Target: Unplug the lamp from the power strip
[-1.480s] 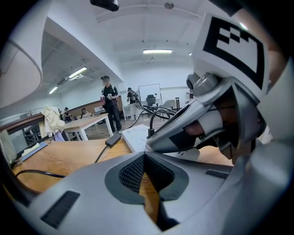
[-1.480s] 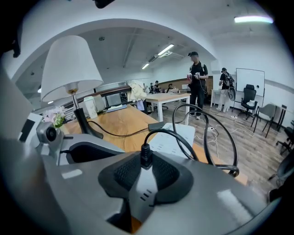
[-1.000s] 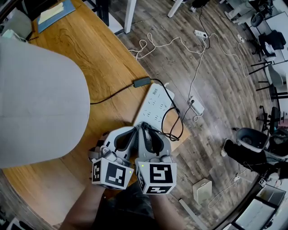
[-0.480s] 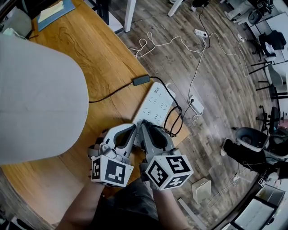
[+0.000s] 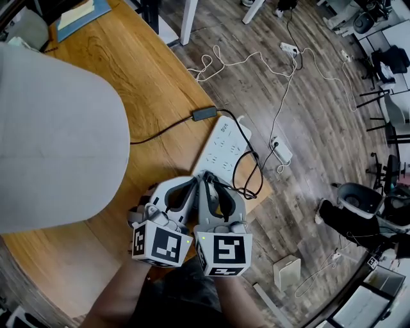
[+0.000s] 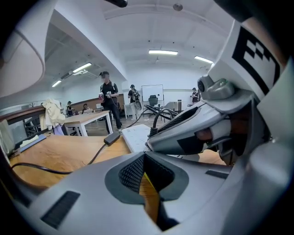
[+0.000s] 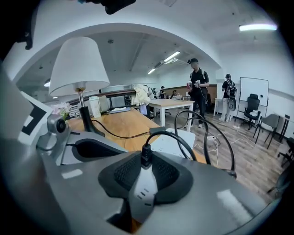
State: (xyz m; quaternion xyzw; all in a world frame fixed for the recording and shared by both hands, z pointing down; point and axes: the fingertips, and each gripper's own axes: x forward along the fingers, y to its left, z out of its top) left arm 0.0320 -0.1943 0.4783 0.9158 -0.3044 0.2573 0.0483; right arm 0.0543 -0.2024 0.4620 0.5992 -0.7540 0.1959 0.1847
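The lamp, with its big white shade (image 5: 57, 141) (image 7: 79, 64), stands on the wooden table (image 5: 147, 70). Its black cable runs through an inline switch (image 5: 204, 115) and loops (image 5: 246, 173) beside the white power strip (image 5: 224, 148) (image 7: 177, 144). My right gripper (image 5: 208, 182) (image 7: 143, 160) is shut on the grey plug (image 7: 141, 193) at the cable's end, held clear of the strip near the table's front corner. Close beside it on the left, my left gripper (image 5: 189, 186) (image 6: 144, 158) has its jaws together with nothing in them.
The table's edge (image 5: 259, 195) runs just past the power strip, with wood floor beyond. White cables and another power strip (image 5: 280, 151) lie on the floor. A blue folder (image 5: 80, 16) lies at the table's far end. People (image 7: 197, 87) stand by tables in the background.
Half a second ago the right gripper was rolled to the right; now it is level again, back beside the left gripper. The left gripper has barely moved.
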